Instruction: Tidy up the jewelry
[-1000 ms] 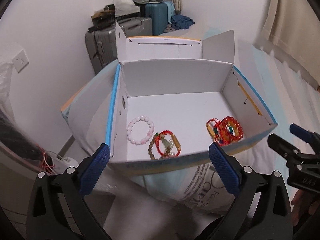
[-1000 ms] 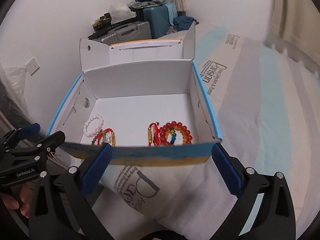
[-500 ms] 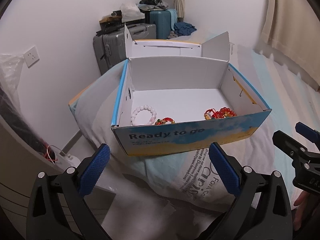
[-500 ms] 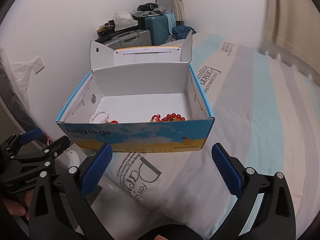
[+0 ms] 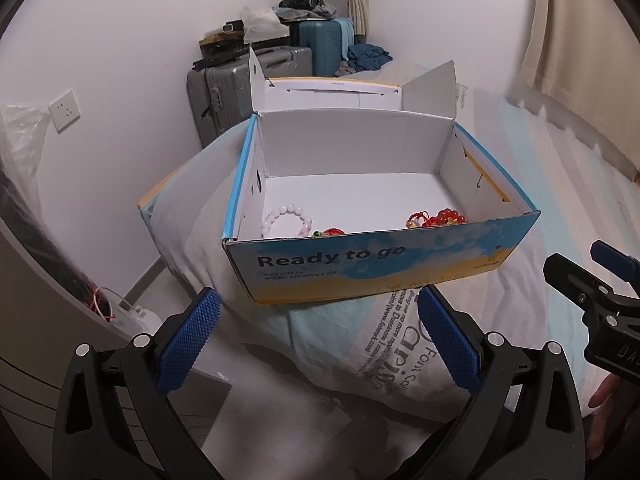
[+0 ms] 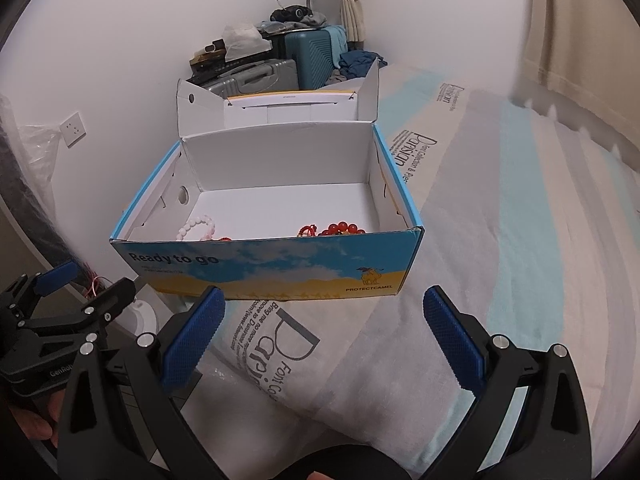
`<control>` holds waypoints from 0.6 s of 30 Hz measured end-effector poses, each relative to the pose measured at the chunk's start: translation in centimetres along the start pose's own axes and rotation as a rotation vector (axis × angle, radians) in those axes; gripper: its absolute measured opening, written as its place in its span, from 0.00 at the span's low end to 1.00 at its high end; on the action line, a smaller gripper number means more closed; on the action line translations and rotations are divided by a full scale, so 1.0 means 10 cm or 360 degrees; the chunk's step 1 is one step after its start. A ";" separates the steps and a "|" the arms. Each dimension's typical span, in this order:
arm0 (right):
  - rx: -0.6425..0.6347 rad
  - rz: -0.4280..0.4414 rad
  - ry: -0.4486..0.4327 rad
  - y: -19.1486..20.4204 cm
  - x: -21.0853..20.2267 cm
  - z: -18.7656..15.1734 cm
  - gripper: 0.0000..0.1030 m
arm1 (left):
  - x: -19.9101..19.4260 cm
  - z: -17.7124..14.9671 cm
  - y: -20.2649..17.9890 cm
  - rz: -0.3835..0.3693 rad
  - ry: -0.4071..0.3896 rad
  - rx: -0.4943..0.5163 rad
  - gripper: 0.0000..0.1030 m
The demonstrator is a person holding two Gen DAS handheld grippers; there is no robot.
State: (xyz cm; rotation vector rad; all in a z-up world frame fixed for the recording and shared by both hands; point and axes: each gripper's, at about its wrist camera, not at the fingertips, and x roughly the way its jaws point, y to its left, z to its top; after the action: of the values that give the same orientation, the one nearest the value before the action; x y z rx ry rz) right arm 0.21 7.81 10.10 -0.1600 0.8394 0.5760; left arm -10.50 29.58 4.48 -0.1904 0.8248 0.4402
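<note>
Both your hand-held grippers, left [image 5: 318, 334] and right [image 6: 320, 336], gape empty; beaded bracelets [image 5: 438, 218] already lie in the open blue-and-white cardboard box [image 5: 376, 268]; close lid next.

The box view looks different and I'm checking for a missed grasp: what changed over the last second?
Both hand-held grippers pulled back and lower from the box: a second ago they looked down over its front wall, now its "Ready to go" face shows. The left hand-held gripper and right hand-held gripper stayed open and empty. The pink bracelet and red bracelets did not move.
</note>
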 end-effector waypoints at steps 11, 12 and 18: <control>-0.0005 -0.0013 0.0007 -0.02 0.00 -0.01 0.93 | -0.01 -0.01 -0.02 -0.0012 -0.0010 -0.0001 0.94; -0.0003 -0.0013 0.0006 -0.02 0.00 0.00 0.93 | -0.01 -0.01 -0.01 -0.0010 -0.0011 -0.0004 0.94; 0.0004 -0.0014 -0.0004 -0.04 -0.01 0.00 0.93 | -0.02 -0.01 -0.02 -0.0007 -0.0013 -0.0003 0.94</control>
State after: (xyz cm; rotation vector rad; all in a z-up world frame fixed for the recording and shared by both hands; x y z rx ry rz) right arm 0.43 7.43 10.14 -0.1605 0.8369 0.5669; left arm -10.60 29.29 4.50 -0.1921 0.8159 0.4373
